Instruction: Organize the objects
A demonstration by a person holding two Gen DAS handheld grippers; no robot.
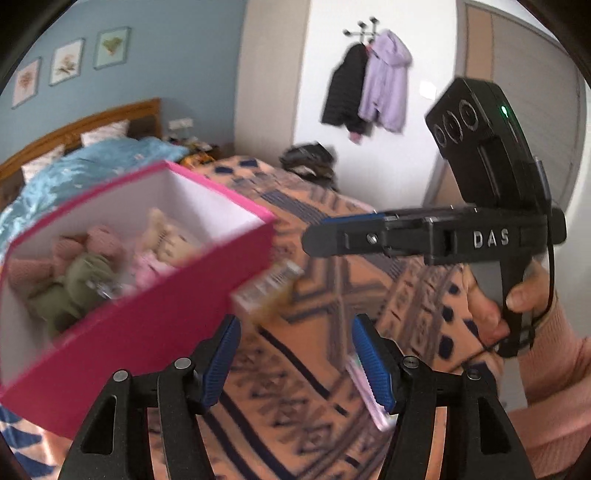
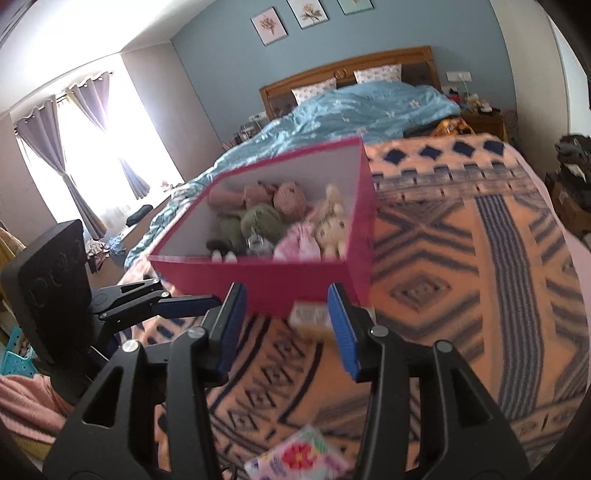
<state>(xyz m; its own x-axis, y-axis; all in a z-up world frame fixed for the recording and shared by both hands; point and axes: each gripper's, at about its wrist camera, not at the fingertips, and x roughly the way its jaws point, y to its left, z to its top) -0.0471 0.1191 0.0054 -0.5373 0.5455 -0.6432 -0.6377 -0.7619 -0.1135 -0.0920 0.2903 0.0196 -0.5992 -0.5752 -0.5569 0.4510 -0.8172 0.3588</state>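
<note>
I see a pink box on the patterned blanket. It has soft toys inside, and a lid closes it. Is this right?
Not quite: no lid closes it. The pink box is open at the top, and the right wrist view looks straight in at the soft toys. The rest is right: it stands on the patterned blanket.

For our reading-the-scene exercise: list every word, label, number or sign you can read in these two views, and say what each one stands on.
"DAS": raised letters on the side of the right claw, seen from the left wrist.
Small box beside the pink box: printed lines, too blurred to read.
Flowered packet on the blanket: pattern only, no legible text.
Wall pictures: no words visible.
</note>
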